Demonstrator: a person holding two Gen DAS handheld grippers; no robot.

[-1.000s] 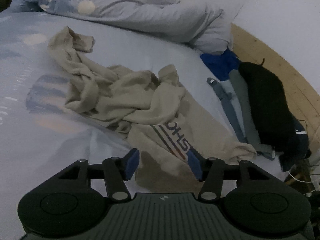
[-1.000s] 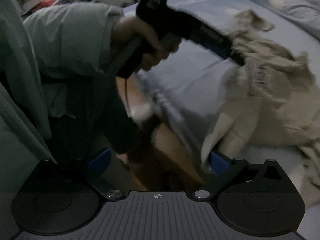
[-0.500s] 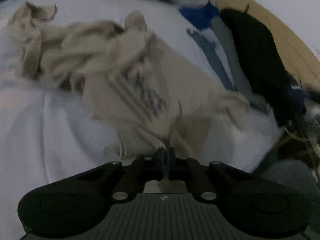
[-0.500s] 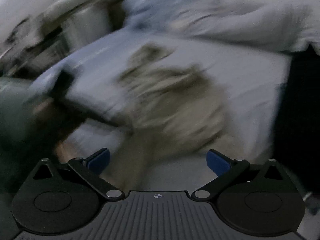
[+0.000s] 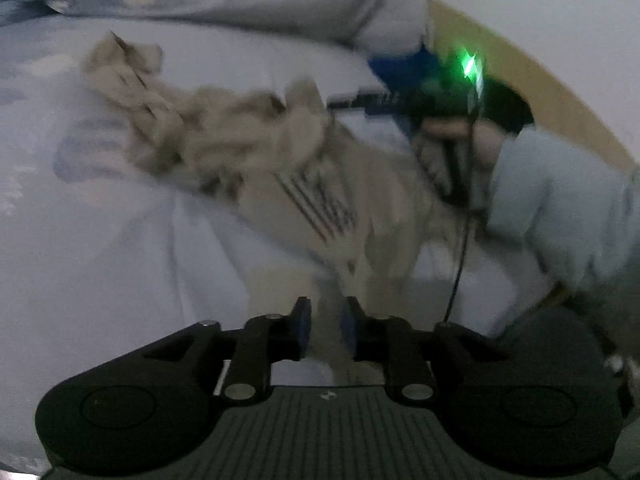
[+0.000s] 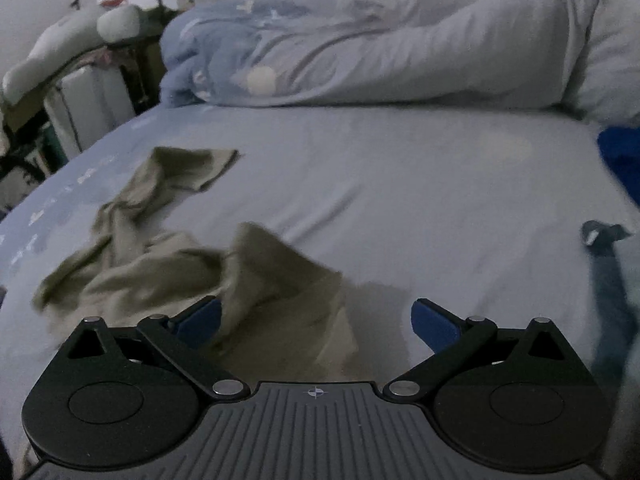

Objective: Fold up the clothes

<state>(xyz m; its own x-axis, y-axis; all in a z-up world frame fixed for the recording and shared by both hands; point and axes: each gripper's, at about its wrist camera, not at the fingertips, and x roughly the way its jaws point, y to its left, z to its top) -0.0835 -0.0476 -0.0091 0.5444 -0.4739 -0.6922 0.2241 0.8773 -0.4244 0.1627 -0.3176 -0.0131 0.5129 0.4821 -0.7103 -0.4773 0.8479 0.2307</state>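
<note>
A crumpled beige T-shirt [image 5: 280, 168] with a striped print lies on the light blue bed sheet [image 5: 100, 260]. My left gripper [image 5: 326, 324] sits at the bed's near edge, its jaws a small gap apart with a blurred strip of beige cloth running toward that gap; a grip cannot be confirmed. My right gripper [image 6: 316, 320] is wide open, hovering over the shirt's [image 6: 168, 272] right part, with cloth between the open fingers. In the left wrist view the right gripper body [image 5: 404, 100] and the hand holding it reach over the shirt's upper right.
A rolled blue duvet [image 6: 360, 48] lies along the bed's far side. Grey-blue clothes [image 6: 608, 264] and a blue garment [image 6: 624, 156] lie at the bed's right edge. A wooden bed frame [image 5: 540, 92] borders the right. Cluttered furniture [image 6: 80, 92] stands at the left.
My left gripper shut near the shirt's lower edge, then its jaws parted slightly. My right gripper swung from beside the bed to above the shirt, staying open.
</note>
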